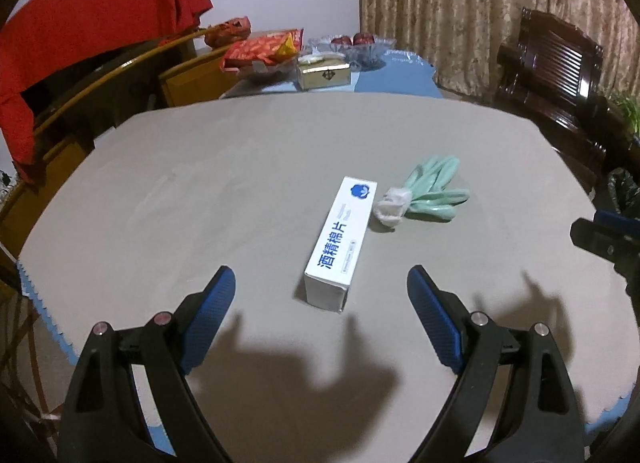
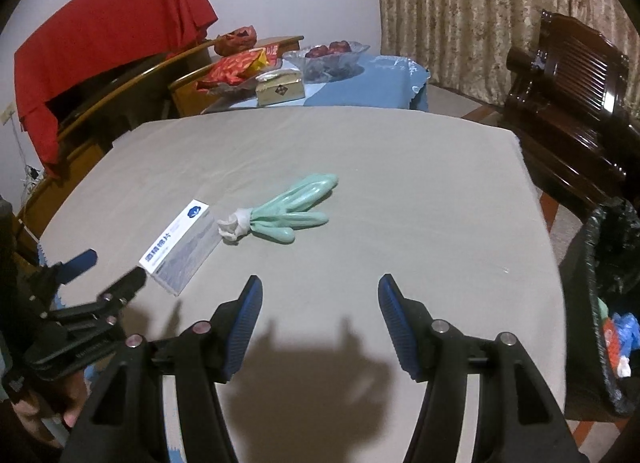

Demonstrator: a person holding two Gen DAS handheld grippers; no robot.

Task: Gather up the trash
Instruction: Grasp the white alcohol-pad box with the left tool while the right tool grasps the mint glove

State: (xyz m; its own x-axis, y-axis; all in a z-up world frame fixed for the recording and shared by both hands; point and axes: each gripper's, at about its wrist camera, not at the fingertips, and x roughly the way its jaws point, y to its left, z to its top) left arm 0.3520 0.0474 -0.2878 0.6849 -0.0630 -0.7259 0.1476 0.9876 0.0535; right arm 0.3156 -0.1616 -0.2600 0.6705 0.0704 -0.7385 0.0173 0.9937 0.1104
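A long white box with blue print lies on the grey table, just ahead of my left gripper, which is open and empty. To the box's right lies a pair of green gloves with white cuffs. In the right wrist view the gloves lie ahead and a little left of my right gripper, which is open and empty, and the box is at the left. A bin lined with a black bag stands off the table's right edge with trash inside.
The left gripper shows at the left edge of the right wrist view. Behind the grey table a blue-covered table holds snack bags, a gold box and a fruit bowl. A dark wooden chair stands at the right.
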